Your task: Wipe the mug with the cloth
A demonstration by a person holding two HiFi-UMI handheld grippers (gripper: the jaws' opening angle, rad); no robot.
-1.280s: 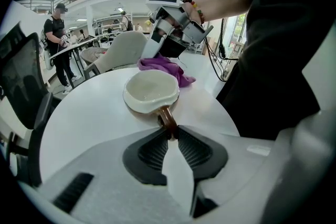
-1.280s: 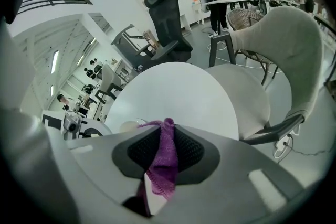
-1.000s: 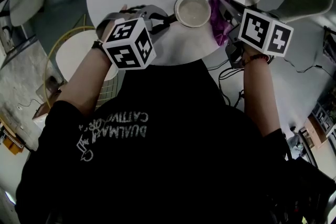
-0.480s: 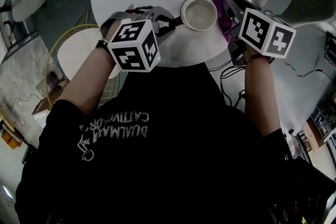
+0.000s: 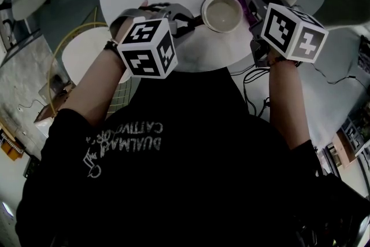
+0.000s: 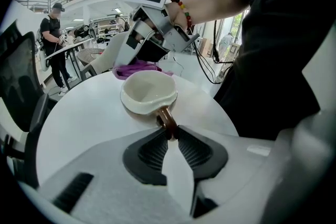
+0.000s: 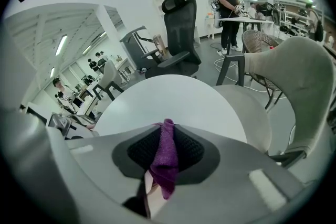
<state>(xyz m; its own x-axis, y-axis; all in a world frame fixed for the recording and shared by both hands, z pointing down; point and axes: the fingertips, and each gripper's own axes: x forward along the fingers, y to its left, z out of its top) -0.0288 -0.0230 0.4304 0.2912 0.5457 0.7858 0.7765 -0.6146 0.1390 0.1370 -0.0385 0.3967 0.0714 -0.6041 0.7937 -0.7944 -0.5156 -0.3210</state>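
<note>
The mug [image 6: 148,93] is being kept upright on the round white bench [image 6: 79,123], near the edge closest to the person. Its brown handle [image 6: 167,119] is being pinched by the left tool [image 6: 171,135], whose two dark pads are being pressed together on the handle's outer end. The handle is being pointed straight from the mug toward that tool. The mug's pale inside is being shown empty from above.

On the side of the mug opposite the handle, the purple cloth [image 7: 166,160] is being clamped by the right tool [image 7: 167,128]. Its jaws are being closed on a bunched fold, and the loose end is being left to hang below them. In the left gripper view the cloth is being held right at the mug's far rim, though it cannot be told whether it is being touched against the wall. In the head view the left tool is being held just left of the mug and the right tool just right of it. A marker cube [image 5: 147,47] is being carried on each, nearer the person than the mug.
</note>
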